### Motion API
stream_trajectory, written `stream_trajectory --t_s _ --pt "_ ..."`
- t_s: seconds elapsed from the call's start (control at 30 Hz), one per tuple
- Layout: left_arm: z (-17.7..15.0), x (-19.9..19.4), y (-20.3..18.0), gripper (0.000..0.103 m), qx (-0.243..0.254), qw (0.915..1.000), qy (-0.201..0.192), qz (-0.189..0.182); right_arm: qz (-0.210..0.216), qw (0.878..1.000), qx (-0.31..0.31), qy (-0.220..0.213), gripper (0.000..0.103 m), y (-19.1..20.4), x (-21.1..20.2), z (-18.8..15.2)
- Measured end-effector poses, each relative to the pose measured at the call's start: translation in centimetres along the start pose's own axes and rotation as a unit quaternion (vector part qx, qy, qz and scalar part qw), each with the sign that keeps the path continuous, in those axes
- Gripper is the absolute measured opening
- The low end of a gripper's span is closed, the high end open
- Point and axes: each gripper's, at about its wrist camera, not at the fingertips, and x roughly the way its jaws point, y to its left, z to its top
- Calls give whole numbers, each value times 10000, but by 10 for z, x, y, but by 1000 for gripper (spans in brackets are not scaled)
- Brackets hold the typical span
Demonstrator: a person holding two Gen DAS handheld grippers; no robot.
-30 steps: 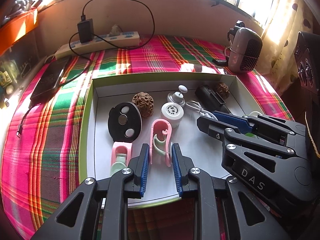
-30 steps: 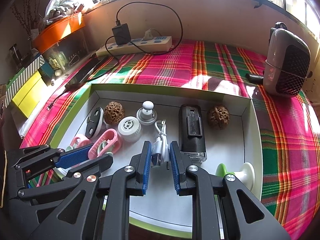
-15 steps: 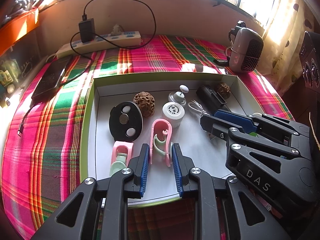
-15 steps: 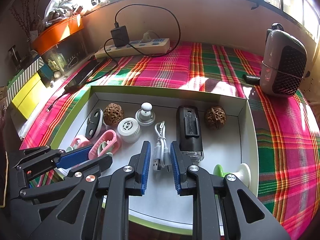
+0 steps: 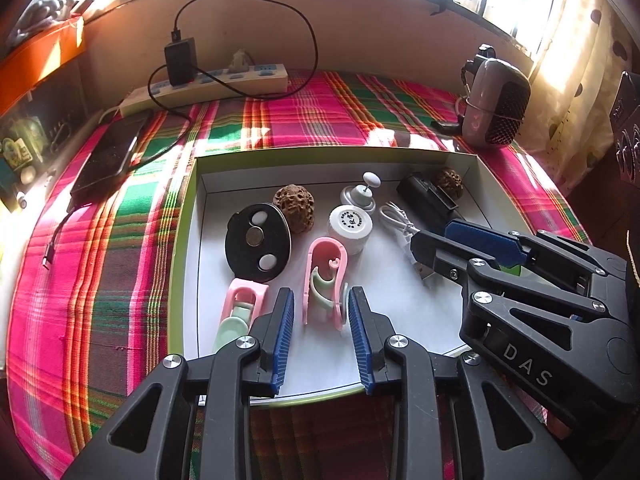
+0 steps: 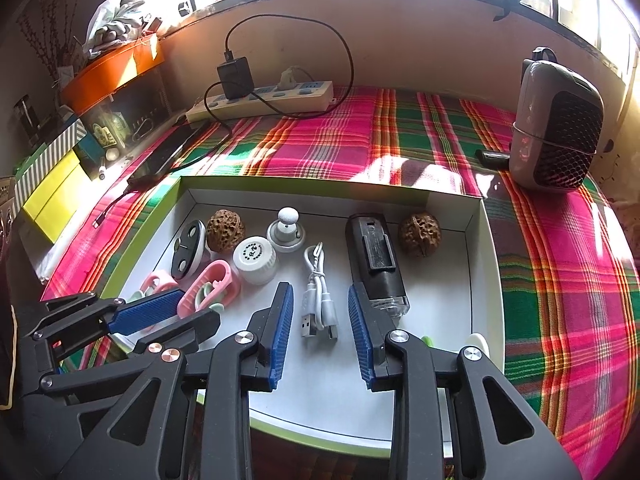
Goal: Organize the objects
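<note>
Both grippers hang over the near edge of a shallow white cardboard box with a lime-green rim [image 6: 132, 224], which sits on a pink, green and red plaid cloth [image 6: 360, 136] and holds the small things to be sorted. The left gripper [image 5: 320, 316] has its blue-padded jaws opening; the pink plastic clip with a mint-green inner hook [image 5: 325, 280] lies on the box floor with its near end between them, and the pads stand clear of it on both sides. The right gripper [image 6: 320, 312] is likewise opening, and the coiled white USB cable [image 6: 318, 296] lies flat between its fingers, touched by neither pad. Around them lie a second pink and mint clip [image 5: 236, 314], a black oval disc with three round studs [image 5: 258, 242], two brown wrinkled walnuts [image 6: 225, 229], a white round cap [image 6: 254, 259], a white knobbed holder [image 6: 286, 230] and a black rectangular device [image 6: 374, 260]. This reads as a placing step finishing on both sides, clip and cable set down in the box. The next move calls for lifting each gripper straight away without dragging a pad against either object.
</note>
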Motion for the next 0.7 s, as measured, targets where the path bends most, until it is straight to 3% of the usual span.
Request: stream_trajectory --t_s 0.57,0.7 --pt "-15 -34 -1 27 -62 9995 -233 189 -207 9995 12 -217 31 9 -35 -14" --pt "-22 -45 -1 27 -71 9992 -315 254 -289 9991 40 -291 37 12 -47 -20"
